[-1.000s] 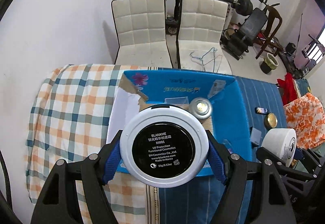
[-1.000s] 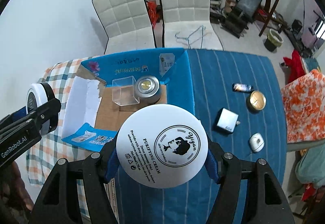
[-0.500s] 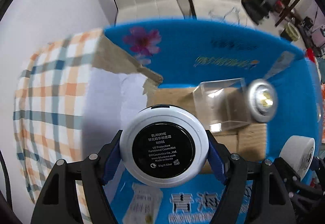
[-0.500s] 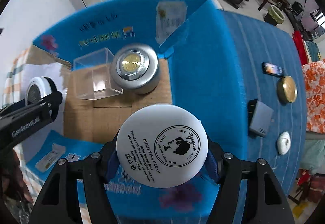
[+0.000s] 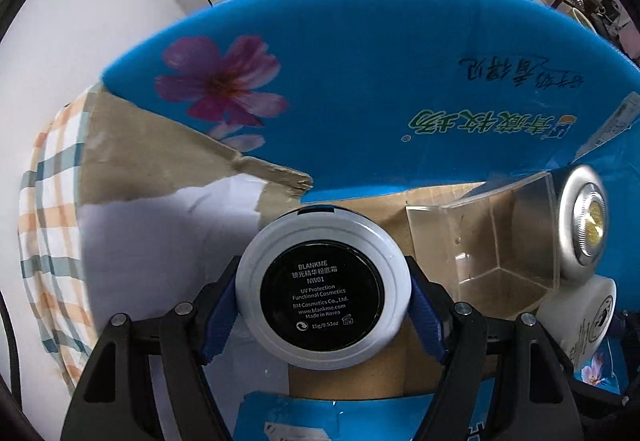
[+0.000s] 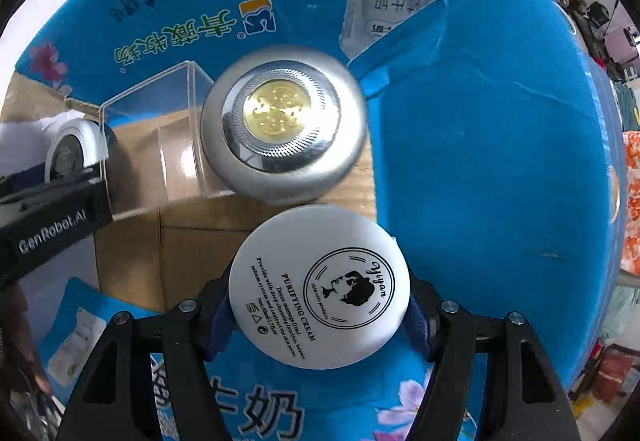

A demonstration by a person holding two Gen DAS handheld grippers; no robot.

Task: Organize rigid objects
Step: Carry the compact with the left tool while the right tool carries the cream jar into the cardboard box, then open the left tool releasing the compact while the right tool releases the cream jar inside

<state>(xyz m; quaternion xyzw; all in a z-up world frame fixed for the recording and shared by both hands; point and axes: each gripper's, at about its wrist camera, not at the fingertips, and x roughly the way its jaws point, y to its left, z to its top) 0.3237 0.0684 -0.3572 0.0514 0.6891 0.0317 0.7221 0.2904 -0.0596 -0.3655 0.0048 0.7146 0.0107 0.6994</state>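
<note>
Two round jars sit pinched in our grippers over the blue cardboard box [image 6: 500, 145]: left gripper [image 5: 324, 305] clamps the black-faced compact [image 5: 323, 295], right gripper [image 6: 320, 293] squeezes the matte white cream jar [image 6: 319, 287], beside a clear acrylic cube [image 6: 156, 145] and a shiny silver jar [image 6: 284, 129] inside.

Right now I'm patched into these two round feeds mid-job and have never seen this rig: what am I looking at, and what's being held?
Each feed comes from a fisheye camera on a handheld two-finger gripper, looking along its fingers. The left gripper is shut on a white BLANKME compact; the right gripper is shut on a white purifying cream jar. Both hover over an open blue cardboard box. On its brown floor stand a clear plastic cube and, beside it, a silver round jar with a gold centre.
</note>
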